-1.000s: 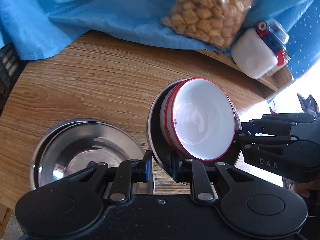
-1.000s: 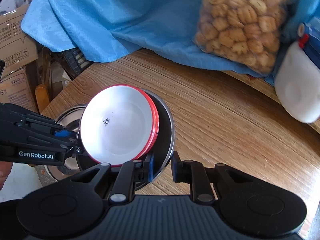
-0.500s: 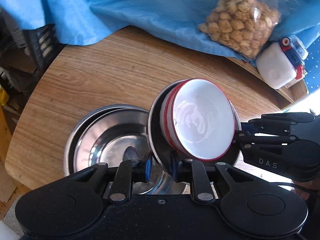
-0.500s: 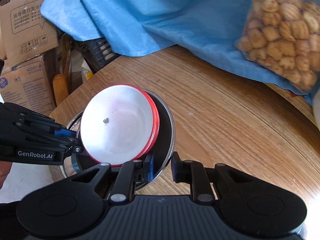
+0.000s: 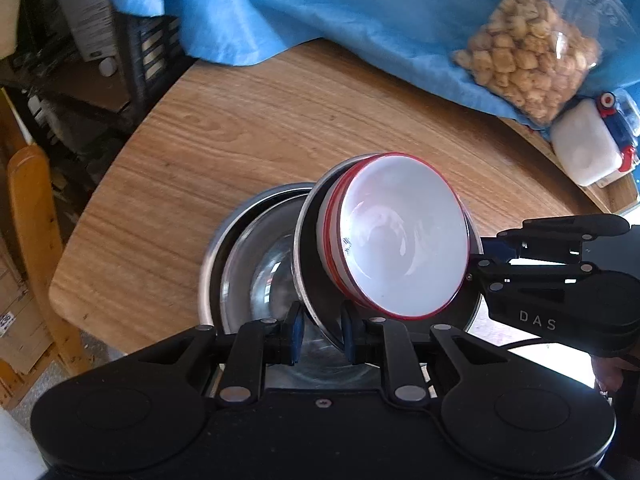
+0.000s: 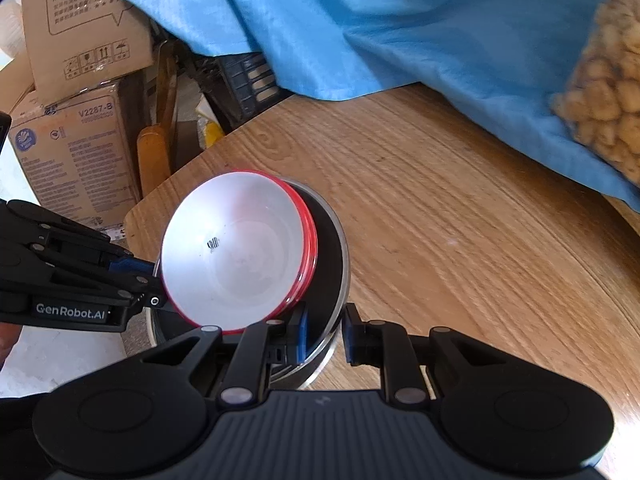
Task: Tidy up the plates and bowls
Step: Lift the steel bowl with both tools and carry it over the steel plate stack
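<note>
Both grippers are clamping opposite edges of one steel plate: the left gripper is pinching its near rim, the right gripper the far one. The plate is hanging tilted over the steel bowls stacked on the wooden table. White bowls with red rims are riding on it. Judged risk: the smooth, glossy bowls are likely to slide off the slick, tilted metal, or the thin rim may slip between the narrow pads.

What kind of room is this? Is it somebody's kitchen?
Probably a home dining corner that doubles as storage, not clearly a kitchen. A round wooden table holds a bag of snacks on a blue cloth, and cardboard boxes are stacked beside it.
</note>
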`<state>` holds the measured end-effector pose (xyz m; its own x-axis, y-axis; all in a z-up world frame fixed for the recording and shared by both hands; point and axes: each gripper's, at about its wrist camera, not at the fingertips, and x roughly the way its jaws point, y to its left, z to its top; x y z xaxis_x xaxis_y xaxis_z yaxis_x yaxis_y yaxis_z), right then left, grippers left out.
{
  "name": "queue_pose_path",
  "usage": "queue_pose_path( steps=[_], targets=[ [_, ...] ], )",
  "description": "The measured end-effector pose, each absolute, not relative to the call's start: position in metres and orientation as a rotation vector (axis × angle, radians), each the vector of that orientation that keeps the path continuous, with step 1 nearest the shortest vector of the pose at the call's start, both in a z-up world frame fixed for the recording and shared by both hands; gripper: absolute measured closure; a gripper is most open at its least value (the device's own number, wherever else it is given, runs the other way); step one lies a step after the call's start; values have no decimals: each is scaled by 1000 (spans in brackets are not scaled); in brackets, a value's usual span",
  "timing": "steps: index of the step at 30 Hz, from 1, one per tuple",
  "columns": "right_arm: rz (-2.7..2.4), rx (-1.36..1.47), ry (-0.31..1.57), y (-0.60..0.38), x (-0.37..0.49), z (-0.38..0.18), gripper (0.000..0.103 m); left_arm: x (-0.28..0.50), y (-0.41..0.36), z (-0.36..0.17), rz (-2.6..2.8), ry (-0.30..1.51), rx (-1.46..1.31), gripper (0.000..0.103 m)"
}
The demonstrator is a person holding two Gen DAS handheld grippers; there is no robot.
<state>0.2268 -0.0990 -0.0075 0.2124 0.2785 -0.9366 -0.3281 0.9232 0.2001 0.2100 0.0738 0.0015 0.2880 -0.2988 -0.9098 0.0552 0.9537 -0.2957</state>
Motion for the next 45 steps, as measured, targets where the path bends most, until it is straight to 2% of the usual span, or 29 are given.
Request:
queue_pose_path(
  steps=[21, 45],
  targets=[
    [457, -56, 1356, -76, 235, -26, 83, 209, 100, -10, -201, 1315, -263, 82],
    [430, -7, 1345, -78, 245, -34, 84, 224, 100, -16, -225, 1334, -199, 83]
  ],
)
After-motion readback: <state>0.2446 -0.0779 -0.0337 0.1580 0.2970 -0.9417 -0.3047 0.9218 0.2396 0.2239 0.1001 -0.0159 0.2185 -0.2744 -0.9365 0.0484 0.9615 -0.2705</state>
